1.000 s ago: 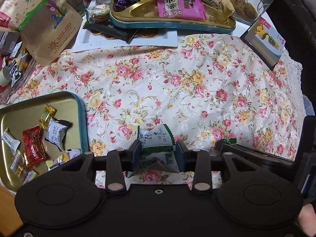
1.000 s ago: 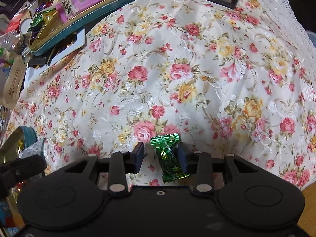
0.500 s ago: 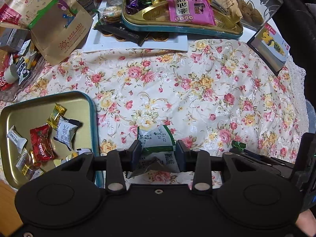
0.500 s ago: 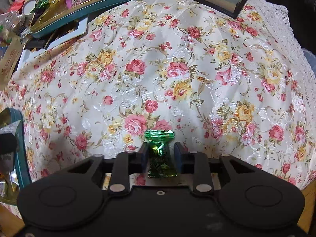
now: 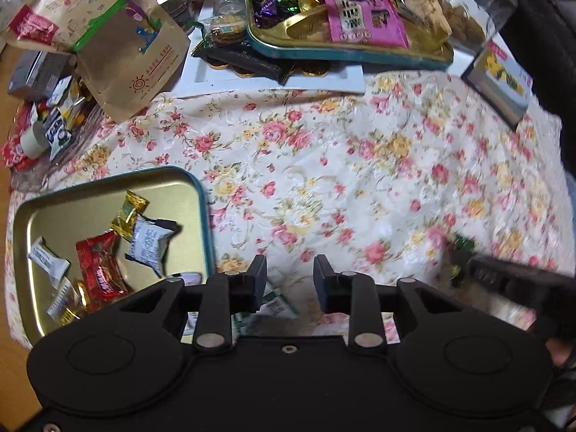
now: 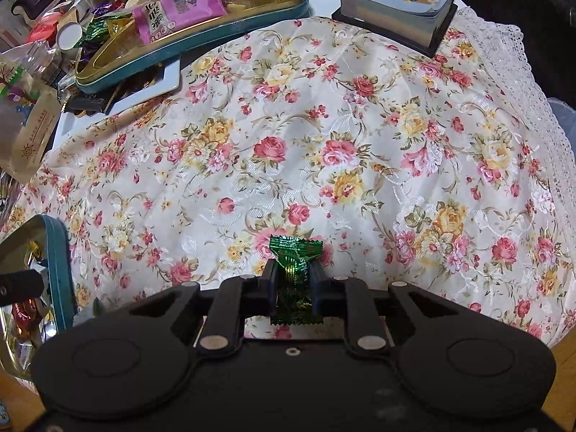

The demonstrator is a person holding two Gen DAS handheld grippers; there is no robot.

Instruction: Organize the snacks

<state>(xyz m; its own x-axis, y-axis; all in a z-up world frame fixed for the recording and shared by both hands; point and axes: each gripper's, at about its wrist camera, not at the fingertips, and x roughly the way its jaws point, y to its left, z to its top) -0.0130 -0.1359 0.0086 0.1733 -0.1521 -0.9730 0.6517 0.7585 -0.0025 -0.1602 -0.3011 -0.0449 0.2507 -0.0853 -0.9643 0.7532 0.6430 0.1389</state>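
Since half a second ago the left gripper (image 5: 289, 280) has spread its fingers and let go of the green-and-white packet (image 5: 275, 304), which now lies loose below the jaws, on the flowered tablecloth (image 5: 324, 165) just beside the gold tray (image 5: 79, 194). That packet is pale with green edges and printed text, partly hidden behind the left finger. In the tray lie a red candy (image 5: 99, 270), a gold-wrapped candy (image 5: 129, 212) and several white packets, one of them (image 5: 147, 246) with black print. The right gripper (image 6: 292, 282) is clenched on a green candy (image 6: 295, 273) in shiny foil, its crimped end fanning out above the fingers. This candy is held above the tablecloth (image 6: 324, 126). Farther off, a big teal-rimmed tin (image 6: 252, 3) holds a pink packet (image 6: 180, 10), and a thick book (image 6: 396, 7) sits to the right.
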